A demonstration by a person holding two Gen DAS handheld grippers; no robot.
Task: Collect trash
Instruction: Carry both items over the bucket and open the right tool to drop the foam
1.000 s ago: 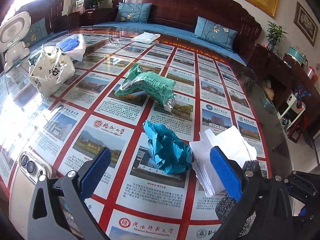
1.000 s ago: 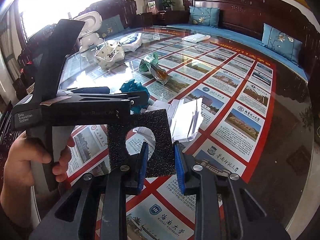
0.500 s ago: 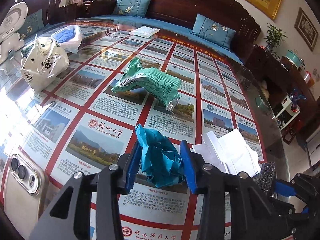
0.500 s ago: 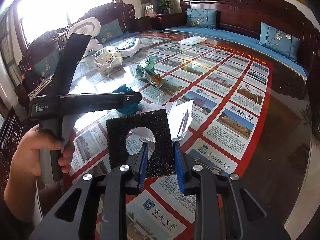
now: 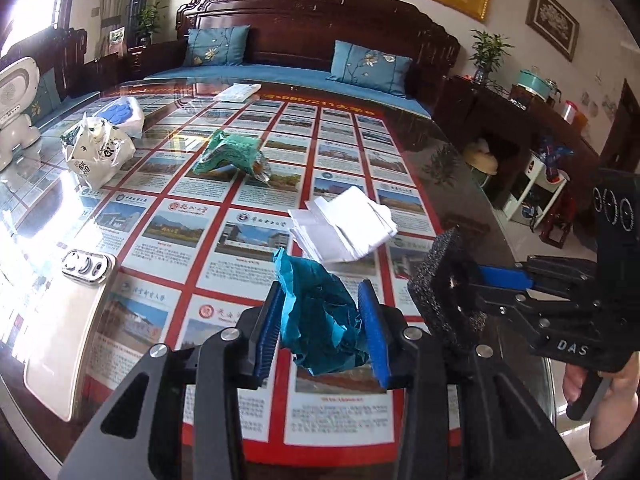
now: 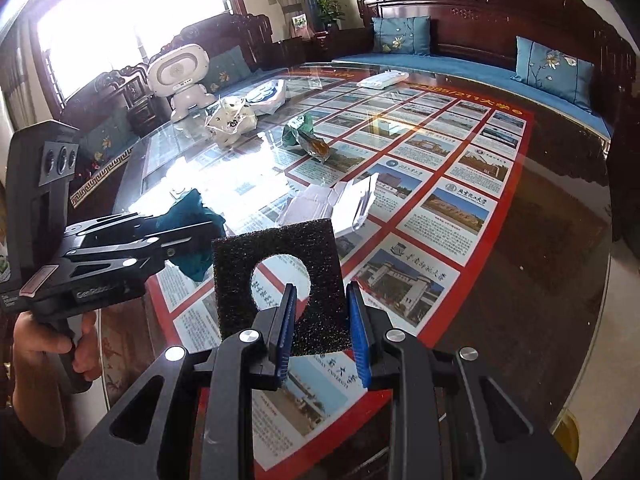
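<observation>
My left gripper [image 5: 322, 330] is shut on a crumpled teal paper [image 5: 320, 320] and holds it above the glass table [image 5: 448, 168]; it also shows in the right wrist view [image 6: 192, 220]. My right gripper [image 6: 322, 332] is shut on a black foam square with a round hole [image 6: 280, 276], seen too in the left wrist view [image 5: 448, 292]. A white folded paper pile [image 5: 344, 224] lies just beyond on the table. A green snack wrapper [image 5: 230, 154] lies farther back. A white crumpled bag [image 5: 98, 152] sits at the left.
A white phone [image 5: 68, 320] lies at the near left. A white robot toy [image 6: 182, 76] and a plastic bag with blue contents [image 5: 120, 114] stand at the far left. A white packet [image 5: 236, 92] lies at the far edge. A wooden sofa stands behind.
My left gripper closed on the teal paper and lifted it off the table, drawing back. My right gripper kept hold of the foam square.
</observation>
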